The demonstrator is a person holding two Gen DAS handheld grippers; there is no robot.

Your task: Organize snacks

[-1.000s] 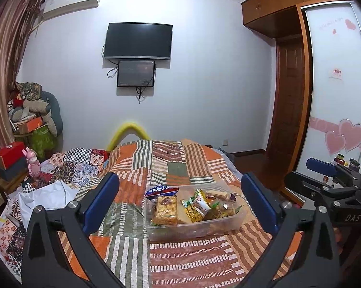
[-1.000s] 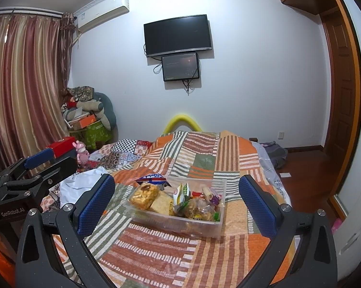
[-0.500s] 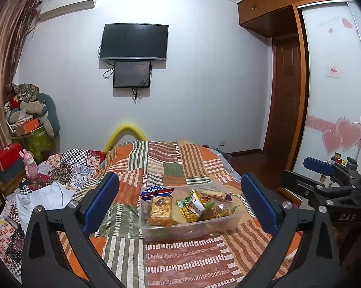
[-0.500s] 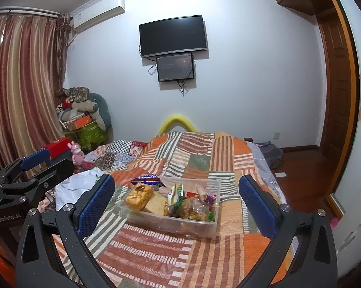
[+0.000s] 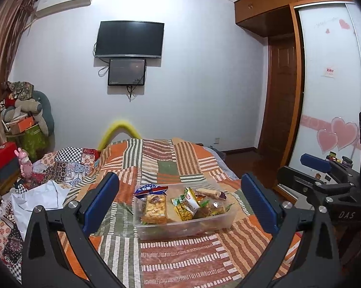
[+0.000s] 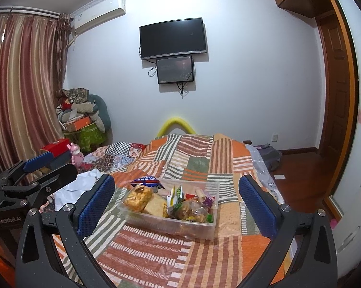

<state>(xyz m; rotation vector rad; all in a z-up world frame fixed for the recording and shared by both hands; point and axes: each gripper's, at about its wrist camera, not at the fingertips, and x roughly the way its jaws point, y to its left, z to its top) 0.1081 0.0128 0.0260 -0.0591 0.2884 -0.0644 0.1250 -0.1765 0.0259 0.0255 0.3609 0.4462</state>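
A clear plastic box (image 5: 180, 229) of packed snacks sits on the striped patchwork bed cover (image 5: 180, 261); it also shows in the right wrist view (image 6: 192, 228). In it lie a biscuit pack (image 5: 155, 207), a green-yellow pack (image 5: 186, 206) and a blue pack (image 5: 150, 189). My left gripper (image 5: 180, 202) is open and empty, held above and short of the box. My right gripper (image 6: 176, 206) is open and empty, likewise short of the box. Each gripper shows at the edge of the other's view.
Crumpled white cloth (image 5: 36, 199) and patterned bedding (image 5: 67, 165) lie on the bed's left. A pile of bags and boxes (image 6: 84, 120) stands by the curtain. A TV (image 5: 130, 39) hangs on the far wall. A wardrobe door (image 5: 329, 96) is on the right.
Both grippers have drifted slightly to the right, so the box sits a little further left in each view. Both stay open and empty.
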